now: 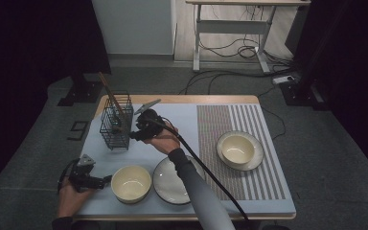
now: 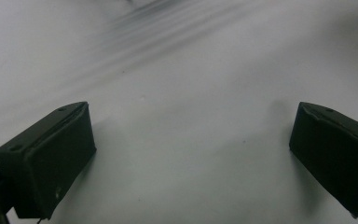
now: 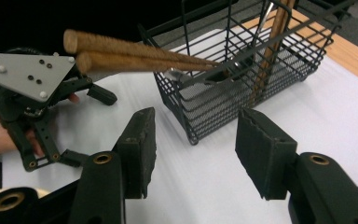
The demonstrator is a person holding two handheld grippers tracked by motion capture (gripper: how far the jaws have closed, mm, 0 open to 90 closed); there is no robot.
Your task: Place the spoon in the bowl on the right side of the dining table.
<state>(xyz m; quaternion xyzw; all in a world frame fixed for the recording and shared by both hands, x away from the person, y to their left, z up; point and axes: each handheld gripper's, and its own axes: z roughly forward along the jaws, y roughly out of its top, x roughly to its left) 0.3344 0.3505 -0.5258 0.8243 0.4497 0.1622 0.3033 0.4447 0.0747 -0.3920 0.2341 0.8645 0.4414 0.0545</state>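
Note:
A black wire basket [image 1: 116, 122] [image 3: 242, 70] stands at the back left of the white mat. Wooden chopsticks [image 1: 110, 93] [image 3: 135, 53] lean out of it, beside a metal utensil [image 3: 261, 28]. My right gripper [image 1: 133, 135] [image 3: 196, 149] hovers just right of the basket, jaws open and pointing at its lower corner, with nothing between them. My left gripper [image 1: 106, 179] [image 2: 191, 154] lies low at the front left, open over bare mat, its tips close to a cream bowl [image 1: 131, 183].
A dark plate [image 1: 172, 179] lies right of the cream bowl, under the right forearm. A second cream bowl [image 1: 238, 149] sits on a plate [image 1: 256, 160] on the striped placemat [image 1: 211, 124]. The table's wooden edge [image 1: 182, 99] runs behind the basket.

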